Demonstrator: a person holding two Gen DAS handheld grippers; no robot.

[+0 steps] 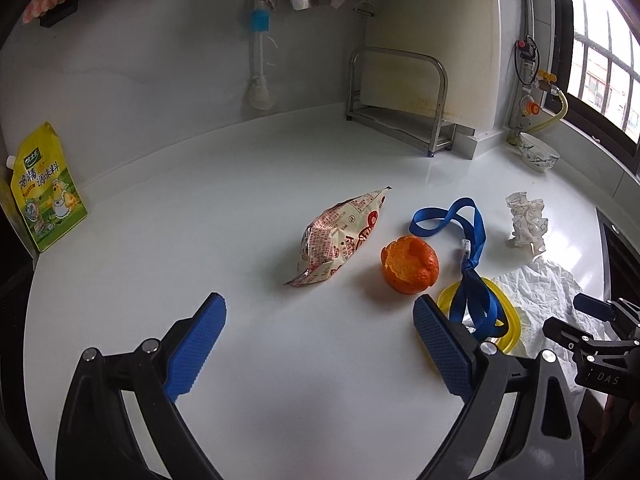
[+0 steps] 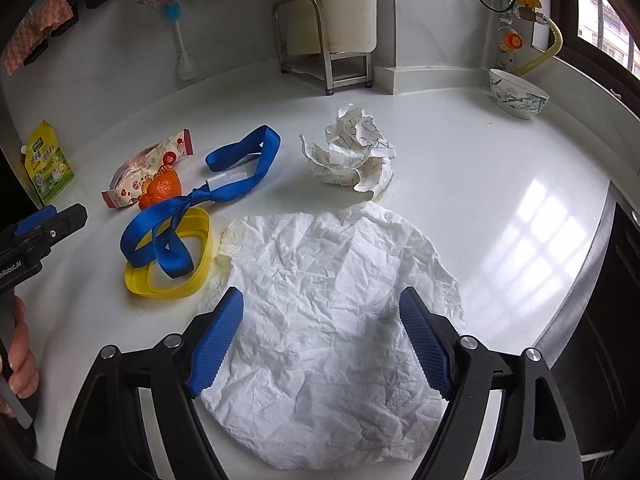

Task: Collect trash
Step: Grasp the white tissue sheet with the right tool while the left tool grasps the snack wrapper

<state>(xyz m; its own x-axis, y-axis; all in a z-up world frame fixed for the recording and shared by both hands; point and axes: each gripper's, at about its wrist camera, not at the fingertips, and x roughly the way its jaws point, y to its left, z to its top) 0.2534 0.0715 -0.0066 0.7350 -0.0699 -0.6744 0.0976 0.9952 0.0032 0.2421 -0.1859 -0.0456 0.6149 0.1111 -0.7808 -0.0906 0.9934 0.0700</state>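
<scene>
Nothing looks collected yet: every piece of trash lies loose on the white counter [image 1: 160, 208], and neither gripper holds anything. Taking the yellow ring [image 2: 200, 276] as the landmark, the blue lanyard [image 2: 168, 236] is draped across it and trails away toward the back wall. The orange peel [image 1: 410, 264] sits just behind the ring on its wall side, and the snack wrapper [image 1: 340, 236] lies just beyond the peel, further left. The flattened white paper sheet [image 2: 332, 304] starts beside the ring on its right, one edge touching or nearly touching it. The crumpled paper ball [image 2: 352, 156] lies well behind and to the right of the ring, near the far edge of the sheet.

The left gripper [image 1: 320, 344] is spread wide and empty, hovering left of the ring and aimed toward the wrapper and peel. The right gripper [image 2: 320, 340] is also spread wide, poised above the near part of the sheet; I cannot tell whether its pads touch the paper. My judgement is that all 4 or 5 pieces remain to be picked up, and whether the ring and lanyard count as trash is unclear.

No bin or bag shows in either view, so where the trash should go is hidden. Only a few fingers [image 2: 20, 360] of the person's left hand show at the picture edge. The sheet's near edge is cut off behind the right gripper's frame, and the wrapper's print is too small to read
</scene>
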